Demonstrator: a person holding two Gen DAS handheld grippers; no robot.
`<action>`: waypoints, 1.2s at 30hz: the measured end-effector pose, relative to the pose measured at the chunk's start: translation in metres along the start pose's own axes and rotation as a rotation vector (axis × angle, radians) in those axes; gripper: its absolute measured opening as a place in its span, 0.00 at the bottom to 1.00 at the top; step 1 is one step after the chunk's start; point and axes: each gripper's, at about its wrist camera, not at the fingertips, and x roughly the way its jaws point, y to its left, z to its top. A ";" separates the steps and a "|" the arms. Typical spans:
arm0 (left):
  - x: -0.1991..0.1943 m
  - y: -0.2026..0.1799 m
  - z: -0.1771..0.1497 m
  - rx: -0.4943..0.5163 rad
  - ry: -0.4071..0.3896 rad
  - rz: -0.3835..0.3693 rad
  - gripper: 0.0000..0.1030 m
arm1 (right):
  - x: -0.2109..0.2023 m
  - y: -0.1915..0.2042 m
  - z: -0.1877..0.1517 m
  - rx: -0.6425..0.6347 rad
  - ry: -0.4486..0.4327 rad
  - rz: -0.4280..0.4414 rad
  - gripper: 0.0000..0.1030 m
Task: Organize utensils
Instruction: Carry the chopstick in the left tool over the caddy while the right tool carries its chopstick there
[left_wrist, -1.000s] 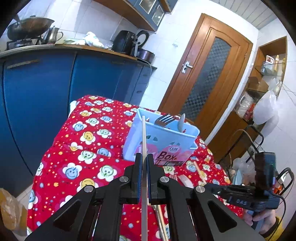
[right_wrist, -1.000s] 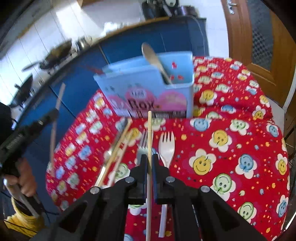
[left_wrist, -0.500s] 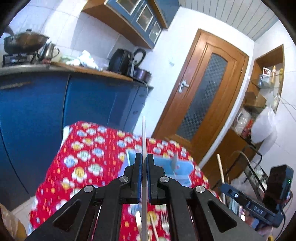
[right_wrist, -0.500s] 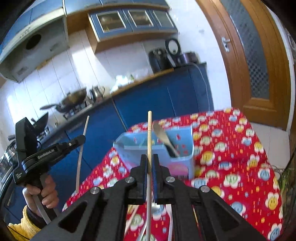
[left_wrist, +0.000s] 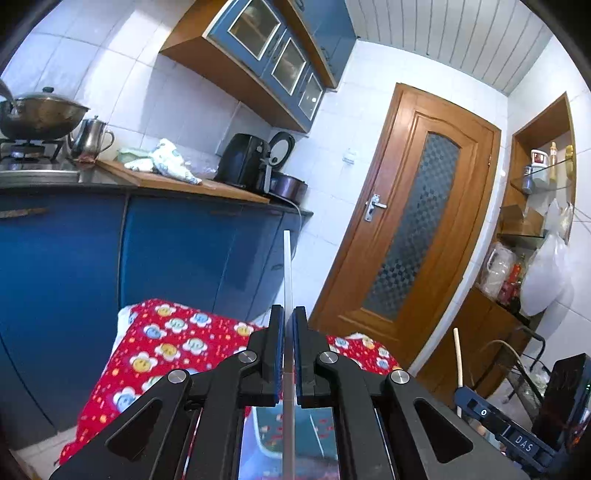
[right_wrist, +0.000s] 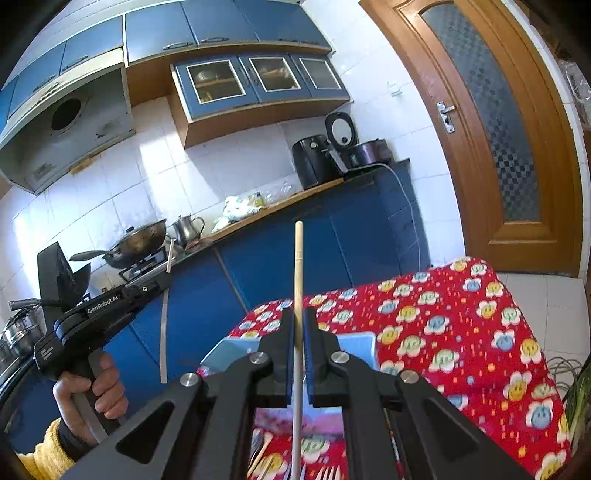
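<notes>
My left gripper (left_wrist: 288, 321) is shut on a thin silver chopstick (left_wrist: 287, 269) that stands upright, high above the table. My right gripper (right_wrist: 299, 321) is shut on a wooden chopstick (right_wrist: 298, 266), also upright. The light blue utensil box (right_wrist: 236, 349) sits on the table below and behind my right fingers; it also shows under the left gripper (left_wrist: 266, 439). Forks and chopsticks (right_wrist: 325, 472) lie on the cloth at the bottom of the right wrist view. The left gripper with its silver chopstick (right_wrist: 164, 325) shows at the left of the right wrist view.
The table has a red smiley-flower cloth (right_wrist: 461, 332). Blue kitchen cabinets (left_wrist: 177, 258) with a wok (left_wrist: 40, 114), kettle and air fryer (left_wrist: 245, 160) stand behind it. A wooden door (left_wrist: 410, 229) is at the right.
Both grippers have risen and tilted up from the table, each carrying its chopstick. The box and the table have dropped to the bottom of both views.
</notes>
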 end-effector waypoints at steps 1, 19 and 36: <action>0.004 -0.001 0.001 0.001 -0.007 0.000 0.04 | 0.005 -0.002 0.002 -0.004 -0.008 -0.003 0.06; 0.054 0.001 -0.017 0.018 -0.095 0.023 0.04 | 0.065 -0.016 0.017 -0.075 -0.108 -0.048 0.06; 0.059 -0.012 -0.053 0.127 -0.116 0.055 0.14 | 0.083 -0.028 -0.002 -0.111 -0.089 -0.082 0.12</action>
